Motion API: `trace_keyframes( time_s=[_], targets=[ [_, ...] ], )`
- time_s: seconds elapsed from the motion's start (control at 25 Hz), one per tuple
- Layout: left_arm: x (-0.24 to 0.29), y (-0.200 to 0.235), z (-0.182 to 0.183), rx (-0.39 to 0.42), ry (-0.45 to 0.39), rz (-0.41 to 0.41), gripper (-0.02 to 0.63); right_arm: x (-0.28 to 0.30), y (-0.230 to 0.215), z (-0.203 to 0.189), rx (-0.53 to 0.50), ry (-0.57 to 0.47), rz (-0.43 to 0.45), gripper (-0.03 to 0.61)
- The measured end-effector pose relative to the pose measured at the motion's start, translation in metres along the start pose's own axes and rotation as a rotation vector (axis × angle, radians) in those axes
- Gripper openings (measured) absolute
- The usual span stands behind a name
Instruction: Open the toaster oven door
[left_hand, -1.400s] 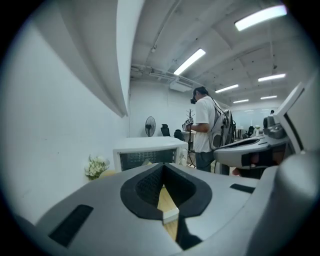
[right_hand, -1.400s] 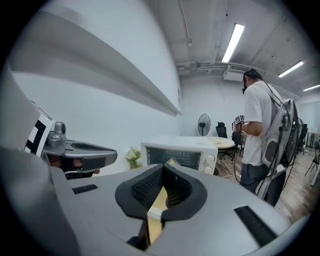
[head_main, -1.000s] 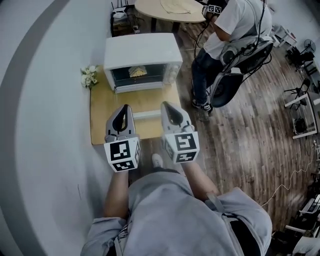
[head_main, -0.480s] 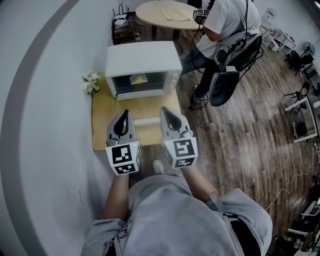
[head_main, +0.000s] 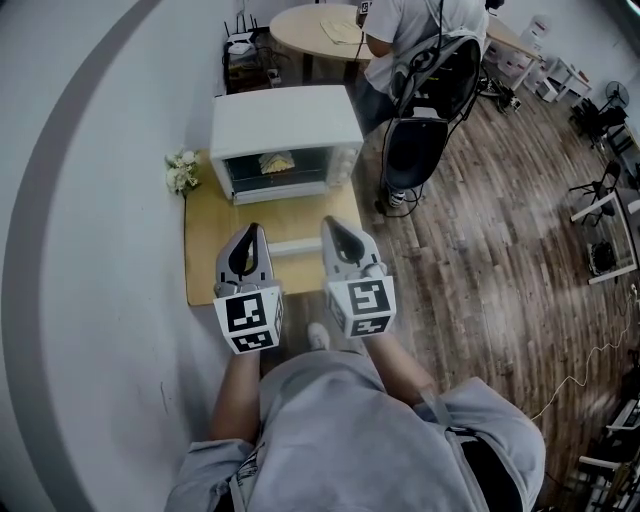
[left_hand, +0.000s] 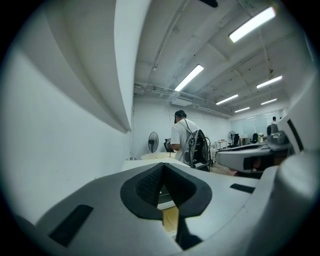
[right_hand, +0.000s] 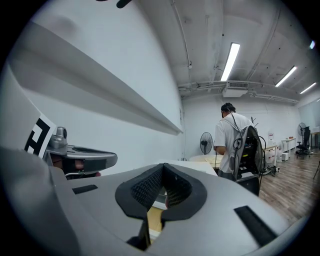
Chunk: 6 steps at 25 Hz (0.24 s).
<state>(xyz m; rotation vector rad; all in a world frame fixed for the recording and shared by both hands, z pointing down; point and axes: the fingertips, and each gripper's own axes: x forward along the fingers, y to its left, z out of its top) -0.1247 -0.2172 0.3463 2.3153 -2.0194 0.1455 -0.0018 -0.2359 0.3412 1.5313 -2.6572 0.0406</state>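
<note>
Toaster oven (head_main: 285, 125): at the far end of the wooden table (head_main: 205, 255), door (head_main: 280, 172) shut
Left gripper (head_main: 249, 232): jaws closed together, nothing held, kept near of the oven
Right gripper (head_main: 331, 224): likewise closed and empty
Change: only the person (head_main: 395, 25) at far right has moved farther off; the door is not yet approached

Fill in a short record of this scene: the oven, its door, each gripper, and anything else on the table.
toaster oven: on the wooden table
door: closed; food visible inside
left gripper: shut, empty, short of the oven
right gripper: shut, empty, level with the left
flowers: on the table, left of the oven
</note>
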Motion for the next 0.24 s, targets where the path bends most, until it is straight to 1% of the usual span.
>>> trace_keyframes(
  time_s=[0.24],
  targets=[
    [-0.0036, -0.0044, -0.0053, -0.001, 0.006, -0.003, 0.003, -0.0055, 0.0037, -0.0040, 0.006, 0.009, 0.013, -0.002]
  ],
)
